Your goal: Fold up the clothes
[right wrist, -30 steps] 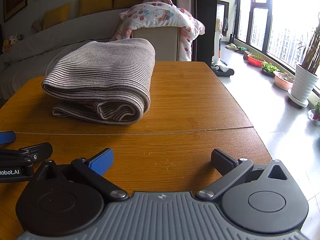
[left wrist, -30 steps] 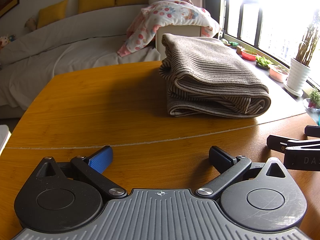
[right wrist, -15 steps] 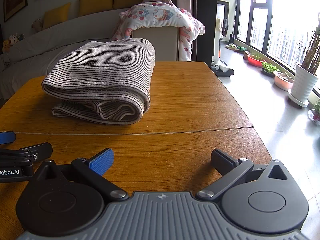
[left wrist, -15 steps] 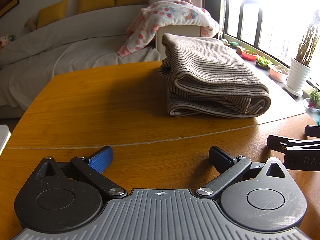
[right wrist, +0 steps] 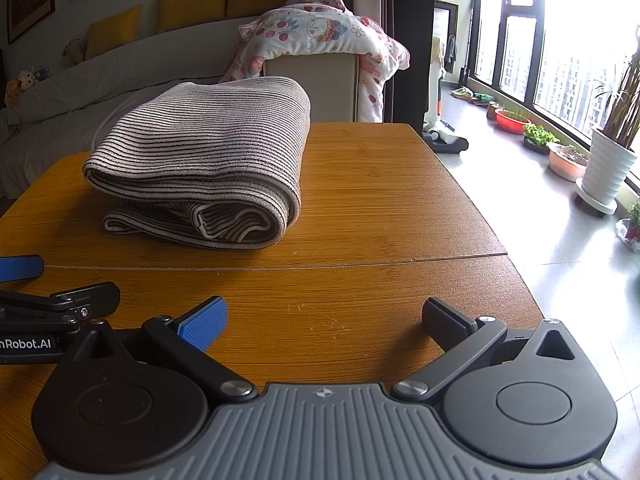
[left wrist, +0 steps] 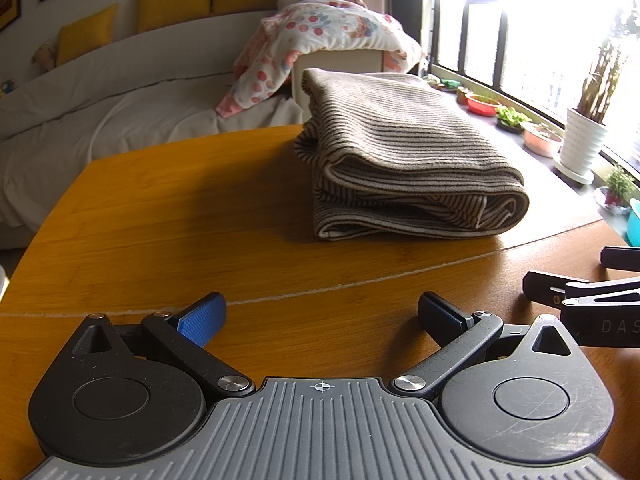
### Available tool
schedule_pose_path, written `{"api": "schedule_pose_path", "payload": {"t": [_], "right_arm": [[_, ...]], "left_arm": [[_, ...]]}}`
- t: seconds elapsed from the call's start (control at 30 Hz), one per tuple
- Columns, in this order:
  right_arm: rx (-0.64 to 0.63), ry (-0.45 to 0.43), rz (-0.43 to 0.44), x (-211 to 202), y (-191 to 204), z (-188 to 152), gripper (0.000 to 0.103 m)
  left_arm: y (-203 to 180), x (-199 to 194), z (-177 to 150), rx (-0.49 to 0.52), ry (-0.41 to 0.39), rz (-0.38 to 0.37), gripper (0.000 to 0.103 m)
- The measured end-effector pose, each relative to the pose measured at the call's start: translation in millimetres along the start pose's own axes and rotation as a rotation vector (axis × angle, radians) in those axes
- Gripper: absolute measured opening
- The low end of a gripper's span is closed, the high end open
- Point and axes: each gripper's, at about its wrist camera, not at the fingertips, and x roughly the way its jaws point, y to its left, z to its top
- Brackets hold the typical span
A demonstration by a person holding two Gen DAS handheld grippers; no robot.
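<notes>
A grey-brown knitted garment with thin dark stripes (left wrist: 404, 160) lies folded into a thick, layered bundle on the orange-brown wooden desk (left wrist: 180, 216), beyond the pale seam that runs across the desktop. Its rolled, open ends face the cameras. In the left wrist view it sits right of centre; in the right wrist view it sits left of centre (right wrist: 208, 160).

The left gripper (left wrist: 320, 314) hovers low over the near part of the desk, its fingers spread wide with nothing between them, one pad blue and one black. The right gripper (right wrist: 324, 316) is likewise wide apart and empty, just beside the left one; each shows at the edge of the other's view. Both are well short of the garment and touch none of it.

Behind the desk stands a white sofa (left wrist: 120, 112) with mustard-yellow cushions (left wrist: 172, 0), and a floral quilt (right wrist: 320, 32) is draped over a pale chair back. Potted plants (right wrist: 612, 160) line the bright window.
</notes>
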Motion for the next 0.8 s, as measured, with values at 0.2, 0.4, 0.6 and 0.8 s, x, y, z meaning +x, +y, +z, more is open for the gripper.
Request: {"api": "schedule_pose_path", "payload": {"t": [0.2,0.4,0.6,0.8], "right_arm": [[0.001,-0.001,0.001,-0.4,0.0,0.1,0.103],[0.001,-0.001,0.001,-0.2,-0.1,0.2,0.103],[0.001,-0.001,0.001,-0.2,0.1,0.3,0.103],[0.001,-0.001,0.001,-0.9,0.2,0.4,0.103]], "left_arm": [[-3.9,-0.7,-0.5,0.021,0.015,-0.027,0.103],[5.1,0.4,0.7,-0.08,0.014,0.098,0.103],[6.5,-2.5,-0.8,-0.089,0.007,0.11,0.103],[6.9,-4.4,-2.7,-0.087,0.005,0.109,0.103]]}}
